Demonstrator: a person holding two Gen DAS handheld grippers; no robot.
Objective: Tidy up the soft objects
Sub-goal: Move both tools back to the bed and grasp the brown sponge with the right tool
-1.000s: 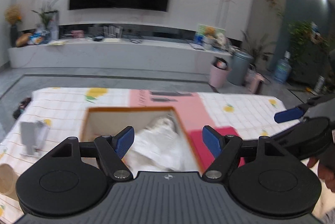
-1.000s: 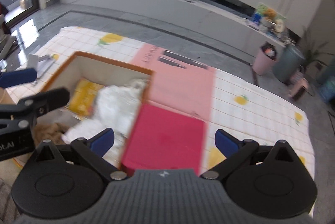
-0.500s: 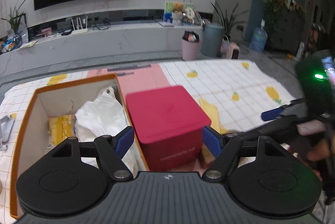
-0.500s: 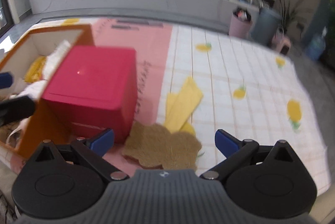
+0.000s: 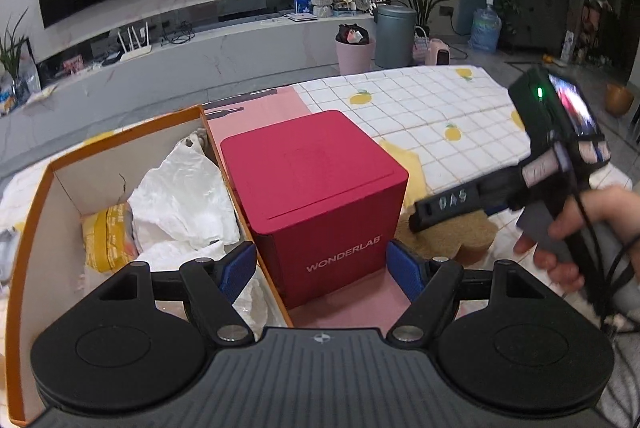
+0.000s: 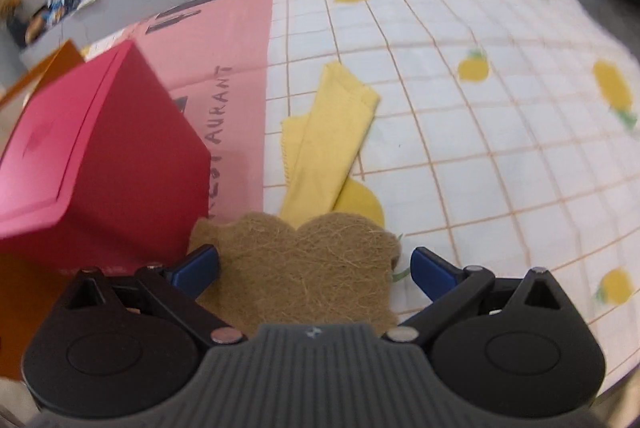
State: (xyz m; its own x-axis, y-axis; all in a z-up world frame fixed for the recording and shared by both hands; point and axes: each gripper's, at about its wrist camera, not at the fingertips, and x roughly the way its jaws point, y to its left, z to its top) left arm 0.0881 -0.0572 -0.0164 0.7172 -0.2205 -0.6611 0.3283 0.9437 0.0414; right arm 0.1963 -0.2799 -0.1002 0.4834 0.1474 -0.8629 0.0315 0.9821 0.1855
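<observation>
1. Left gripper [image 5: 322,268] gapes wide, straddling the smooth red cube box [image 5: 316,199] at frame centre.
2. Right gripper [image 6: 314,268] spread wide over the fibrous tan scalloped pad [image 6: 300,264], lower centre.
3. Folded yellow cloth [image 6: 328,143] lies just above the pad.

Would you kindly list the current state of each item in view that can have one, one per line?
Red box: lid on, upright beside the orange box.
Orange box: open, holding a white plastic bag and a yellow packet.
Brown fibre pad: flat on the cloth, between open jaws, not gripped.
Yellow cloth: folded, flat, untouched.
Left hand-held gripper: open, empty.
Right hand-held gripper: open.
</observation>
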